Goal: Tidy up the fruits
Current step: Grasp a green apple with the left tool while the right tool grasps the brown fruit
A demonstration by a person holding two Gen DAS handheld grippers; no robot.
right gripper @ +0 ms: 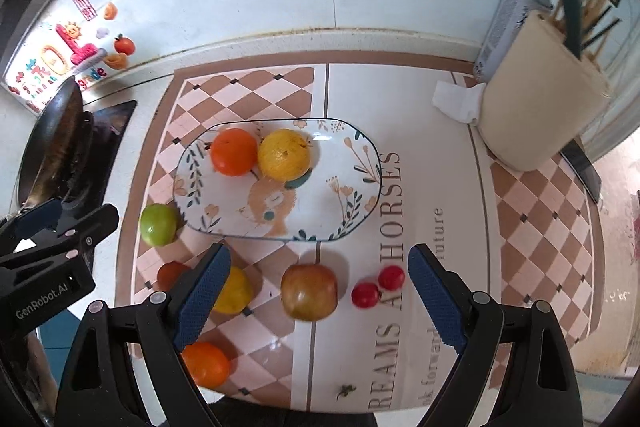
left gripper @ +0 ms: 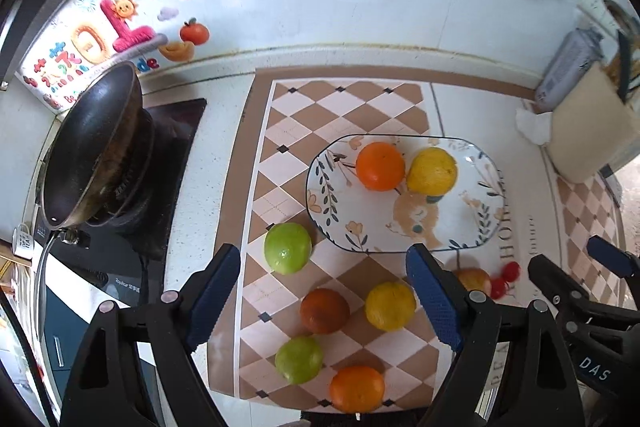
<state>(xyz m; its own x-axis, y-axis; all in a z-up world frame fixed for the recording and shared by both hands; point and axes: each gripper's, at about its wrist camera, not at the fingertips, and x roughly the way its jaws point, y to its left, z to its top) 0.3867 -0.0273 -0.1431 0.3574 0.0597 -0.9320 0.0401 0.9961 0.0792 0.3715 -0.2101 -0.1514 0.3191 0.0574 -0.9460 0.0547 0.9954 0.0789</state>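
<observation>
A patterned oval plate (left gripper: 476, 223) (right gripper: 340, 163) on the checkered mat holds an orange (left gripper: 380, 166) (right gripper: 233, 151) and a yellow fruit (left gripper: 432, 171) (right gripper: 283, 155). In front of it lie loose fruits: two green ones (left gripper: 287, 247) (left gripper: 299, 359), a dark red one (left gripper: 324, 310), a yellow one (left gripper: 390, 305), an orange (left gripper: 357, 388), an apple (right gripper: 309, 291) and two small red fruits (right gripper: 365, 294) (right gripper: 391, 277). My left gripper (left gripper: 323, 289) is open and empty above the loose fruits. My right gripper (right gripper: 319, 291) is open, with the apple between its fingers, apart from them.
A dark wok (left gripper: 92, 143) sits on a stove at the left. A beige utensil holder (right gripper: 540, 95), a grey can (right gripper: 508, 23) and a crumpled white tissue (right gripper: 456, 101) stand at the back right. A tiled wall with colourful stickers (left gripper: 120, 27) rises behind the counter.
</observation>
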